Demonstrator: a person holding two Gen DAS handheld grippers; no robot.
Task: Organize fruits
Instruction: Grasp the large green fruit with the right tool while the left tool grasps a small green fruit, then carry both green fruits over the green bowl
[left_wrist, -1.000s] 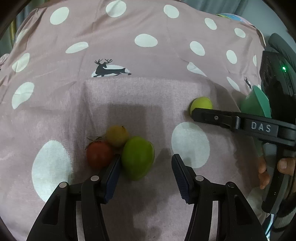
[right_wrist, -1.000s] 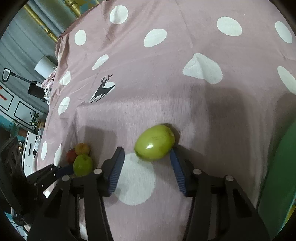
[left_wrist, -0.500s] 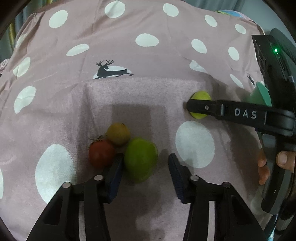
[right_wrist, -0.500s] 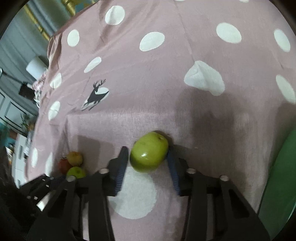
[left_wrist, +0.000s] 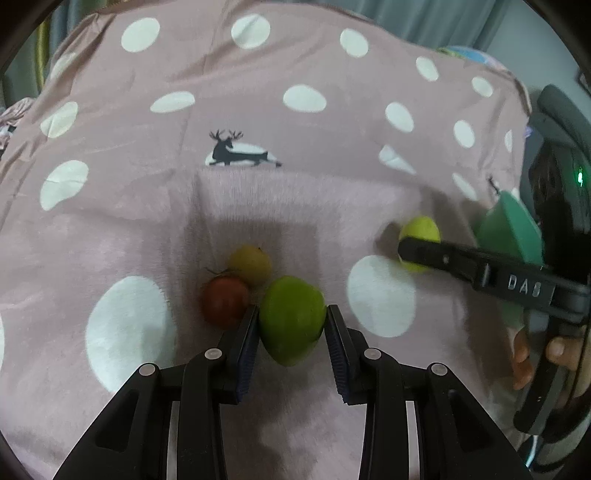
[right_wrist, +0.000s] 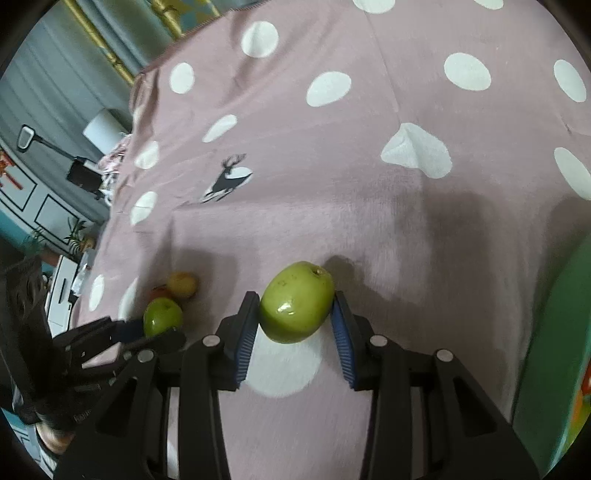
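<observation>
Left wrist view first: left gripper (left_wrist: 290, 325) clamped on the darker green fruit (left_wrist: 291, 319), jaws having just closed in from wider, blue pads (left_wrist: 248, 345) pressing both flanks at about the widest part. Sits on the pink polka-dot cloth (left_wrist: 258, 129), touching the red tomato (left_wrist: 225, 300) and just beside the small yellow fruit (left_wrist: 250, 265). Looks firm and smooth-skinned, probably light, a bit slick, so a hold across the middle seems right; too far toward the front and probably squirts out. Tomato right against the left pad, soft-looking, likely to get nudged or bruised on the lift. Off to the right, the other tool's finger across a yellow-green fruit, with a green container (left_wrist: 511, 229) edge behind it.

Right wrist view: right gripper (right_wrist: 295, 317) closed on the lighter green fruit (right_wrist: 295, 302), pads on both sides, grip already settled. Glossy skin with a highlight, stem dimple turned up and away, some brown specks. Seems hard enough for a firm squeeze, but round and shiny, so no tilting. Whether lifted clear of the cloth or resting on it: can't tell. Green container wall (right_wrist: 554, 332) at the right edge, near.
</observation>
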